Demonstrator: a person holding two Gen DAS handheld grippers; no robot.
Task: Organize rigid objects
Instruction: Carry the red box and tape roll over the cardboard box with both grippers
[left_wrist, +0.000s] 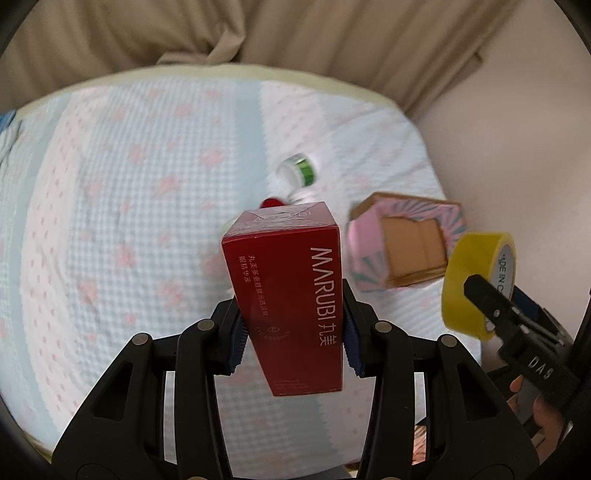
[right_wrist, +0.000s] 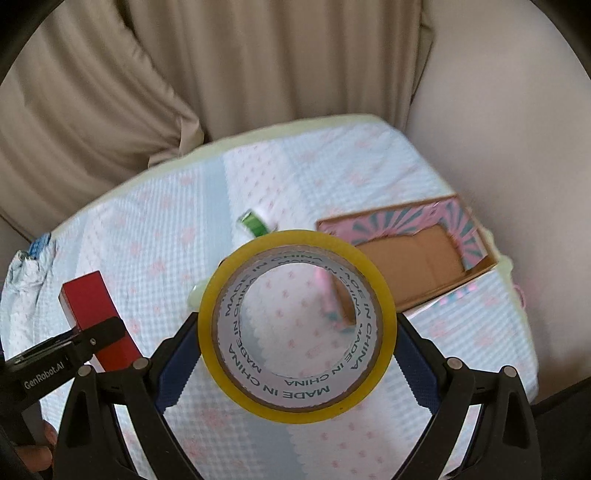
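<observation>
My left gripper (left_wrist: 291, 328) is shut on a tall red MARUBI carton (left_wrist: 288, 295) and holds it above the bed; the carton also shows in the right wrist view (right_wrist: 96, 317). My right gripper (right_wrist: 297, 350) is shut on a yellow roll of tape (right_wrist: 295, 347), also held in the air; the roll also shows in the left wrist view (left_wrist: 476, 280). An open pink patterned cardboard box (right_wrist: 417, 254) lies on the bed to the right, and it also shows in the left wrist view (left_wrist: 406, 243). A white bottle with a green band (left_wrist: 299, 173) lies beyond the carton.
The bed has a white and blue quilt with pink flowers (left_wrist: 129, 206). Beige curtains (right_wrist: 184, 74) hang behind it and a pale wall (right_wrist: 517, 129) stands to the right. A small red object (left_wrist: 271, 203) lies by the bottle. A crumpled blue-white cloth (right_wrist: 29, 266) lies at the left edge.
</observation>
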